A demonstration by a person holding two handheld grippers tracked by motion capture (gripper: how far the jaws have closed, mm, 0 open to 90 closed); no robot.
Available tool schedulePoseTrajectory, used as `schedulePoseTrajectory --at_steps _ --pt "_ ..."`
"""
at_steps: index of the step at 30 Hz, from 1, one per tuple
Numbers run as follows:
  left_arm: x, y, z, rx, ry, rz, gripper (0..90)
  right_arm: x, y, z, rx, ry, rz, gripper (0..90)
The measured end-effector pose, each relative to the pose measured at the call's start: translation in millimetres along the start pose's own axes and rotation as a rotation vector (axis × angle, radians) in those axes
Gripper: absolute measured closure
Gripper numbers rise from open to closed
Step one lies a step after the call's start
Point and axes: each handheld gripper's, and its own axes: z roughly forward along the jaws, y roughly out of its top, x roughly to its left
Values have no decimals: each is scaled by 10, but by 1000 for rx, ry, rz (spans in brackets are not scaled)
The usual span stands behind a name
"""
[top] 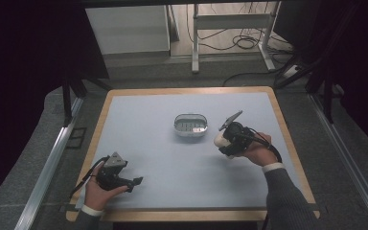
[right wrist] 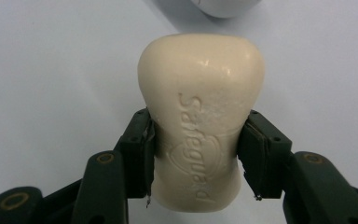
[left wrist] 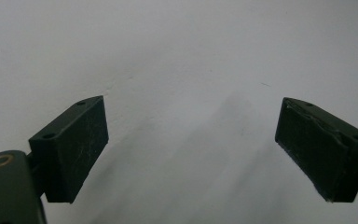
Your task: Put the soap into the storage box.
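Note:
A cream bar of soap (right wrist: 200,121) with raised lettering is clamped at its narrow waist by my right gripper (right wrist: 196,154), both pads pressing its sides. In the high view the soap (top: 219,139) is held above the table, just right of a white oval soap dish (top: 190,125) with a slotted grey insert. The dish's rim (right wrist: 219,7) peeks in at the top of the right gripper view. My left gripper (top: 135,182) rests near the table's front left edge, held by a hand. Its jaws stand wide apart over the bare mat, nothing between its pads (left wrist: 74,149).
The pale blue mat (top: 153,143) covers a table with a wooden border (top: 100,120). Behind the table, on the floor, stand a metal frame (top: 230,28) and loose cables (top: 249,43). Grey rails (top: 52,158) run along both sides.

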Motion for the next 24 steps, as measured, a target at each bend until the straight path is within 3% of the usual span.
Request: schedulePoseTrajectory --at_steps 7,24 --pt "8 -2 -9 -1 4 0 99 -33 63 28 -14 -1 11 497" --pt "10 -3 -24 -9 7 -3 99 -142 287 36 -20 -23 -12 497"
